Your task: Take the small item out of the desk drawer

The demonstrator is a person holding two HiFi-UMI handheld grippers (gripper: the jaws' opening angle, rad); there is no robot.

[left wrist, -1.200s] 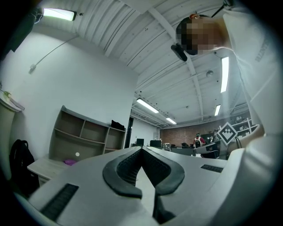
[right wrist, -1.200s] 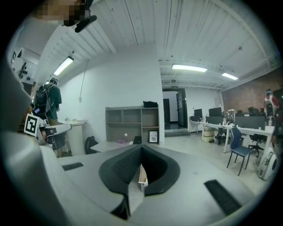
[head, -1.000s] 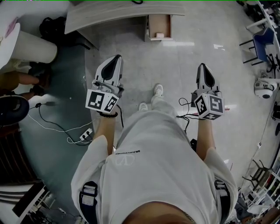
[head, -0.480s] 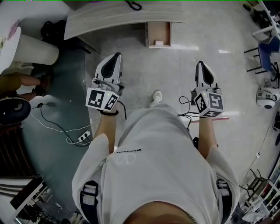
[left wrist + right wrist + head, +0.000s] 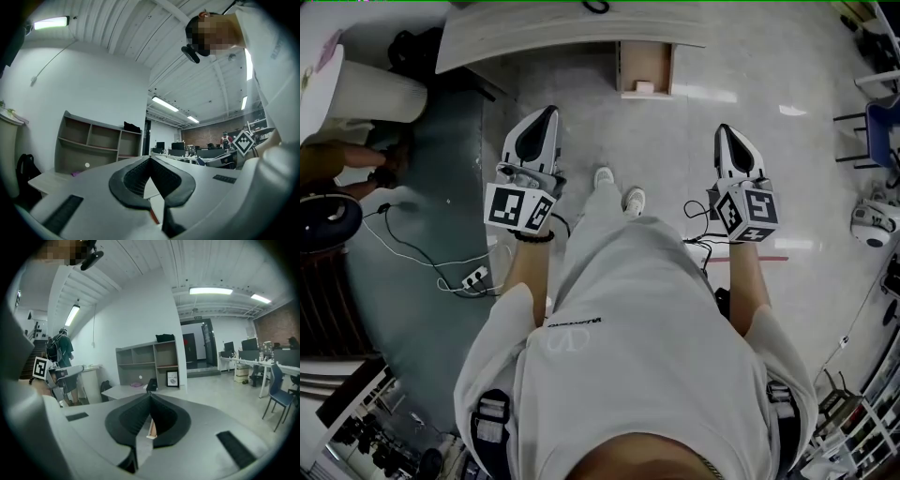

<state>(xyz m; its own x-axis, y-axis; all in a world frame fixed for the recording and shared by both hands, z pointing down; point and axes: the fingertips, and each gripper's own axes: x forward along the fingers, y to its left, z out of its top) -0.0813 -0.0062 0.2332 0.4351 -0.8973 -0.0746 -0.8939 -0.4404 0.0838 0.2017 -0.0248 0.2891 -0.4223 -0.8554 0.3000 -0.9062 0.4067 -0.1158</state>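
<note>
- Small item (image 5: 644, 86) is not between either pair of jaws. The left gripper (image 5: 150, 159) has its dark pads pressed together at the tip with nothing in them. The right gripper (image 5: 150, 397) is closed tip to tip as well, and empty.
- In the head view both grippers are held out in front of the person's body, at about 11 and 1 o'clock. They point toward the desk (image 5: 562, 33), well short of it.
- The item lies at 12 o'clock in that view, a pale speck in the open drawer (image 5: 647, 58). It sits at the end of the drawer nearest the person, close to the front wall.
- Handling, as a judgement:
  - It looks small and blocky, so probably light and stiff. Its material and surface are too small to read.
  - A pinch from above across its narrow sides seems best.
  - The jaws would first have to spread, and they should stay clear of the drawer's front wall beside the item.
  - A light thing could skid if one pad nudged it first.
- Only the head view shows the drawer's inside and the item.
- The right gripper view shows the desk (image 5: 124, 391) side-on, with a dark object (image 5: 151, 384) on top and a shelf unit (image 5: 145, 364) behind it. A tan sliver in the jaw gap may be the drawer; I cannot tell.
- The left gripper view shows the same shelf unit and distant workstations, but no drawer.
</note>
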